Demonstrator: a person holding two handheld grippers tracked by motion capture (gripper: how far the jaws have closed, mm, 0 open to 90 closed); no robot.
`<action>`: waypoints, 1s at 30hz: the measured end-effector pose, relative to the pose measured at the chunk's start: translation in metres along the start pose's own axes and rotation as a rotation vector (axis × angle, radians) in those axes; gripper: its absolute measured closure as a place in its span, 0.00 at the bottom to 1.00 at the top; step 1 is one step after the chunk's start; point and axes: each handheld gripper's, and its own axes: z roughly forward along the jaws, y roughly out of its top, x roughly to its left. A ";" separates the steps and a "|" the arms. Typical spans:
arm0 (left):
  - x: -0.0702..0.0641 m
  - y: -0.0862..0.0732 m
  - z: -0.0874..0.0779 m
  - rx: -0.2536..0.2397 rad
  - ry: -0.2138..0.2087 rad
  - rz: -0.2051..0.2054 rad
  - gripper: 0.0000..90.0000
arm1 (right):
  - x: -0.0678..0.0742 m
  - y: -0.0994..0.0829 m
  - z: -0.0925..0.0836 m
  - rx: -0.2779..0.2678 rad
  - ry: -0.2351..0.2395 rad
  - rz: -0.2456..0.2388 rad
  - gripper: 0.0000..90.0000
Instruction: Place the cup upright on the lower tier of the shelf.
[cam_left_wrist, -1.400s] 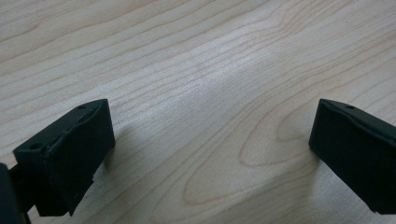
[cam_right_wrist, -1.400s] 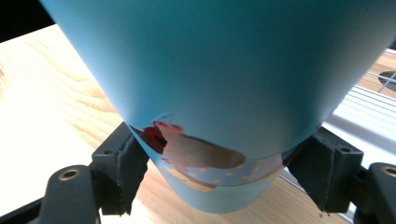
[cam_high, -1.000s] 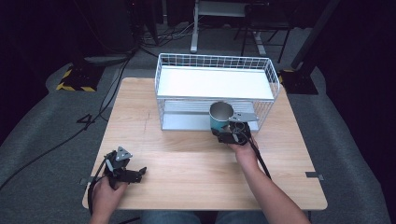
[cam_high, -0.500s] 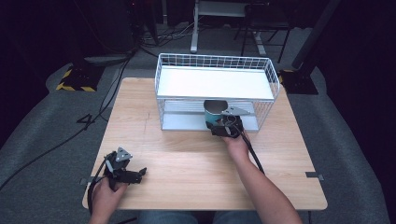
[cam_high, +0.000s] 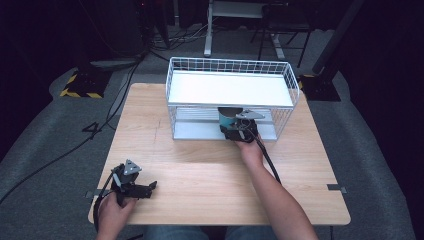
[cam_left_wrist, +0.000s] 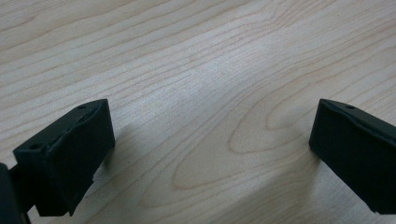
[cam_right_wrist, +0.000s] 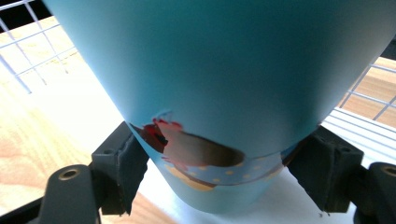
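Observation:
A light-blue cup (cam_high: 227, 118) with a cake picture near its base (cam_right_wrist: 224, 84) is held at the front opening of the white wire rack (cam_high: 172, 95), its top hidden under the rack's upper shelf. My right gripper (cam_high: 231, 127) is shut on the cup's lower part, one black pad pressing each side (cam_right_wrist: 128, 168). The rack's white lower shelf (cam_right_wrist: 84, 116) lies under the cup. At the table's front left corner my left gripper (cam_high: 151, 186) rests in a hand, jaws wide open over bare wood (cam_left_wrist: 210, 144), with nothing between them.
The wooden table (cam_high: 200, 175) has open room between the two hands and left of the rack. A black cable (cam_high: 267, 160) trails along the right forearm. Dark floor, cables and stands surround the table.
My right gripper has carried the cup forward and slightly down, from in front of the rack to under its upper shelf. The left gripper has stayed where it was.

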 end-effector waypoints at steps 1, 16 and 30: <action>0.000 0.000 0.000 0.000 0.001 0.003 0.01 | -0.001 0.000 0.001 -0.001 0.000 0.000 0.28; 0.000 0.000 0.000 0.001 0.001 0.002 0.01 | -0.006 -0.002 0.021 0.004 -0.024 0.021 0.28; 0.000 0.000 0.000 0.001 0.000 0.001 0.01 | -0.013 -0.007 0.026 0.029 -0.024 0.063 0.28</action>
